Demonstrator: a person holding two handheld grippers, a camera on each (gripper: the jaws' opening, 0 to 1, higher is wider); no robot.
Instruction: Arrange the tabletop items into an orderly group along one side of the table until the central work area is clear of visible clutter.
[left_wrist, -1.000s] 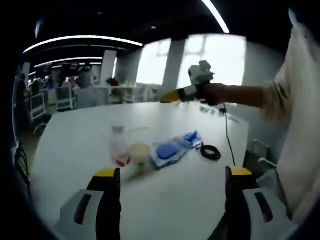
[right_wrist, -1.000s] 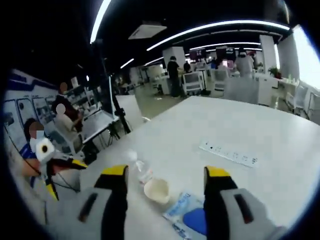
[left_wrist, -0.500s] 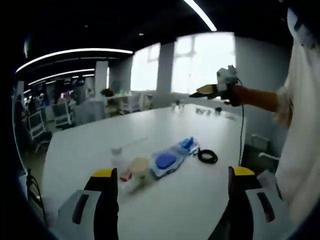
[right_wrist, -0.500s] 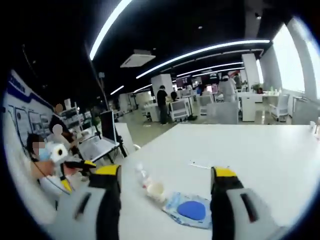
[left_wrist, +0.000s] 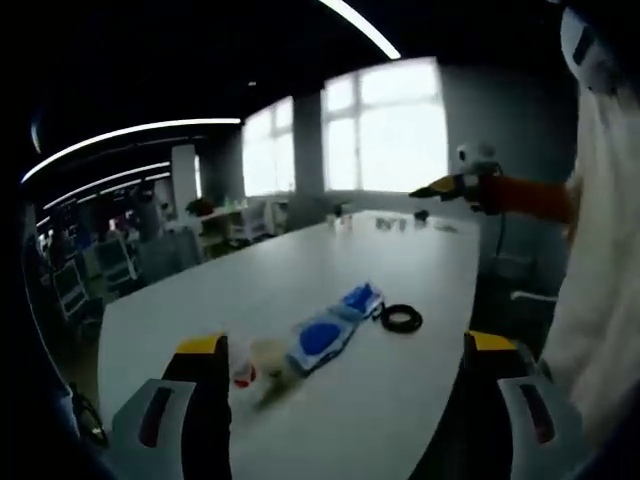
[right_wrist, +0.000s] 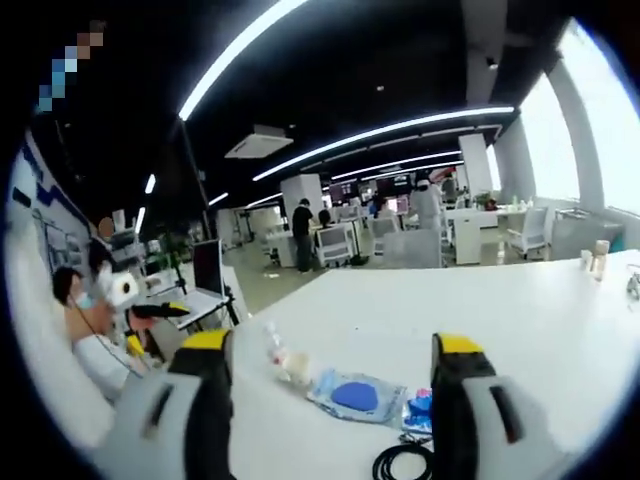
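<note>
Both my grippers have lifted back, jaws wide and empty; blue pouch (left_wrist: 325, 338) lies lengthwise ahead of left gripper (left_wrist: 345, 400).

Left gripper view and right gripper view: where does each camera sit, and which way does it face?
Left gripper view: rides the left gripper, facing along the white table toward windows; a forearm holds the right gripper.
Right gripper view: rides the right gripper, facing the open office; the left gripper shows.
Shared: blue-and-white packet, black cable coil, bottle.
</note>
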